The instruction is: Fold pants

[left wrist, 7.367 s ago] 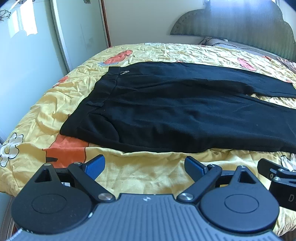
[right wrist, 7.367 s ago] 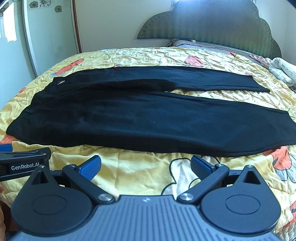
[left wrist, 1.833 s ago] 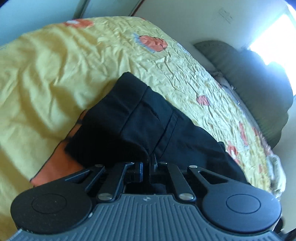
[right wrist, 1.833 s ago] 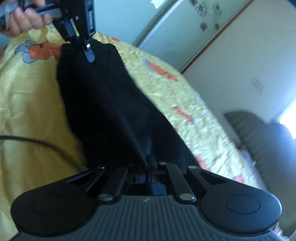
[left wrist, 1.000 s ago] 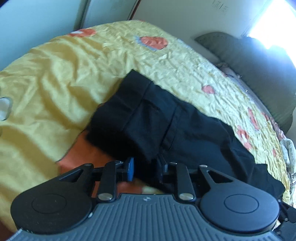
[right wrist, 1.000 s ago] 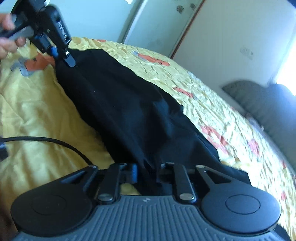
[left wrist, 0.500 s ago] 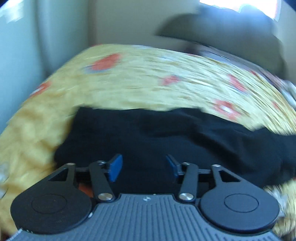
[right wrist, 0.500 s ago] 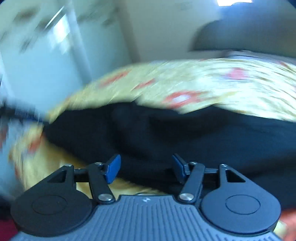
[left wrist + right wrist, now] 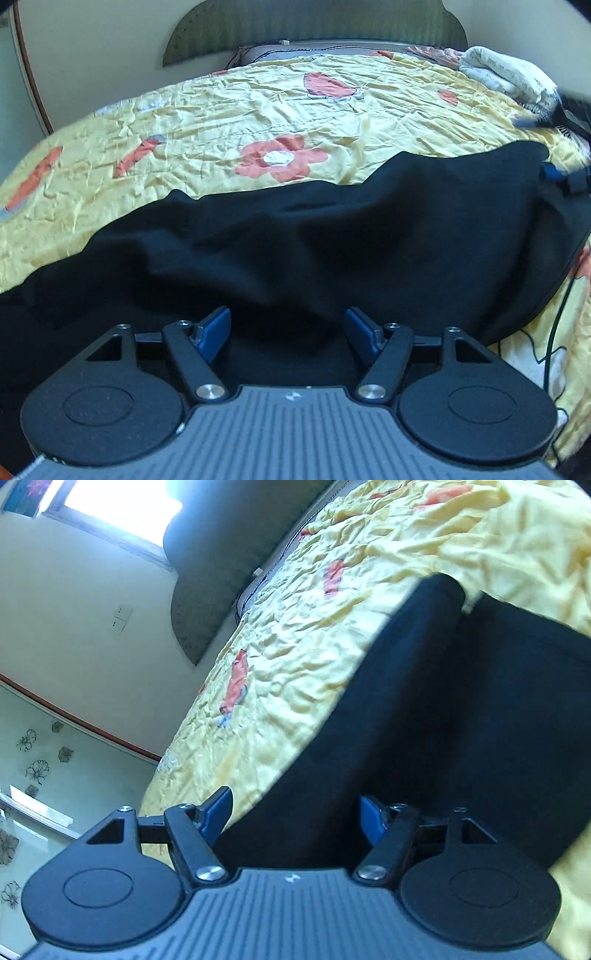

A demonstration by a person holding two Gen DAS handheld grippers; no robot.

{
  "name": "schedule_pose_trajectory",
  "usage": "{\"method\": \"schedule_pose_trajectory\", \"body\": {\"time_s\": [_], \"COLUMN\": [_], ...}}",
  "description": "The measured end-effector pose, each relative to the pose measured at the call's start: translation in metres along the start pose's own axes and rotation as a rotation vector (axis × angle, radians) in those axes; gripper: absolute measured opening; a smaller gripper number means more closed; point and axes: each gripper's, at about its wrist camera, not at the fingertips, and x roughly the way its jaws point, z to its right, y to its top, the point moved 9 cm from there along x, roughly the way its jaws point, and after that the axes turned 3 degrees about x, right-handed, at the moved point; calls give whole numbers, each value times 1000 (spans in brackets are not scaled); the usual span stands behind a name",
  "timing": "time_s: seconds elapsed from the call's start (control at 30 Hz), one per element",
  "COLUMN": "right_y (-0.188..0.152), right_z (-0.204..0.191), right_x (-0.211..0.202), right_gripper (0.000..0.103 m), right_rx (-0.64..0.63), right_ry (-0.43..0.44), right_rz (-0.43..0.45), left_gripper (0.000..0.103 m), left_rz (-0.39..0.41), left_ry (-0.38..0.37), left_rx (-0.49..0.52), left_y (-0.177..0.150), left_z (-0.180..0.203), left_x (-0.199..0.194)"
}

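Observation:
Black pants [image 9: 332, 251] lie rumpled across the yellow flowered bedspread [image 9: 258, 110], doubled lengthwise. My left gripper [image 9: 287, 330] hovers low over their near edge. Its jaws are opening; the cloth lies beneath and between the blue pads [image 9: 214, 328], and neither pad presses on it. At the far right of that view, my right gripper [image 9: 539, 147] is blurred at the pants' end. In the tilted right wrist view, the pants [image 9: 461, 720] fill the right side. My right gripper [image 9: 295, 814] is opening too, and the pants' edge runs between its pads without being pinched.
A dark padded headboard [image 9: 314, 33] stands at the far side of the bed. A white bundled cloth [image 9: 509, 74] lies at the far right corner. A thin cable [image 9: 557, 325] crosses the bedspread near right. A flower-patterned wardrobe door [image 9: 33, 768] and a bright window [image 9: 110, 509] flank the bed.
Both grippers were shut on the pants, then opened and let go. Both swept sideways along the bed and rolled. The pants now rest loose on the bedspread.

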Motion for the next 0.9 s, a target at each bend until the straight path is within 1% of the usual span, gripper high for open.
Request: {"method": "schedule_pose_trajectory", "body": {"time_s": [0.1,0.13,0.2,0.23,0.27,0.3,0.33,0.37,0.4,0.43,0.47,0.5,0.57,0.63,0.67,0.7,0.77,0.83,0.9], "right_y": [26,34,47,50,56,61,67,71,74,77,80,78,73,66,63,62,56,53,59], "right_z": [-31,-43,-70,-78,-81,-80,-78,-78,-78,-75,-70,-63,-50,-43,-41,-39,-30,-26,-23], "right_x": [22,36,67,80,96,102,102,97,84,69,55,46,37,41,45,53,72,89,99], "right_gripper": [74,77,78,78,78,78,78,78,78,78,79,80,80,80,80,80,79,79,79], "right_rx": [-100,-138,-240,-277,-313,-317,-302,-292,-281,-260,-233,-212,-168,-123,-102,-87,-69,-40,-17], "right_ry": [-41,-50,-45,-52,-91,-135,-164,-150,-118,-105,-108,-97,-53,18,37,28,-23,-12,0], "right_rz": [-8,-18,-59,-73,-79,-68,-41,-13,37,93,128,136,99,43,25,16,-15,-33,1], "left_gripper": [74,75,75,75,75,75,75,76,76,77,77,78,79,79,79,79,79,79,79], "left_rz": [-2,-2,-3,-5,-6,-6,-4,0,4,7,9,10,11,10,8,6,3,-3,3], "left_ry": [-1,0,3,4,3,-1,-6,-9,-11,-12,-12,-12,-11,-12,-14,-18,-31,-39,-54], "left_rx": [-24,-31,-33,-31,-31,-35,-39,-42,-44,-46,-47,-45,-44,-48,-52,-57,-67,-76,-81], "left_y": [0,1,3,3,3,3,3,2,1,1,1,2,2,2,2,2,2,3,6], "left_z": [-1,-2,-1,0,0,-1,-2,-2,-3,-3,-2,-2,-1,0,0,-1,-2,-3,-3], "left_x": [2,2,1,1,1,1,2,2,3,3,4,4,4,4,3,2,1,-1,-5]}}
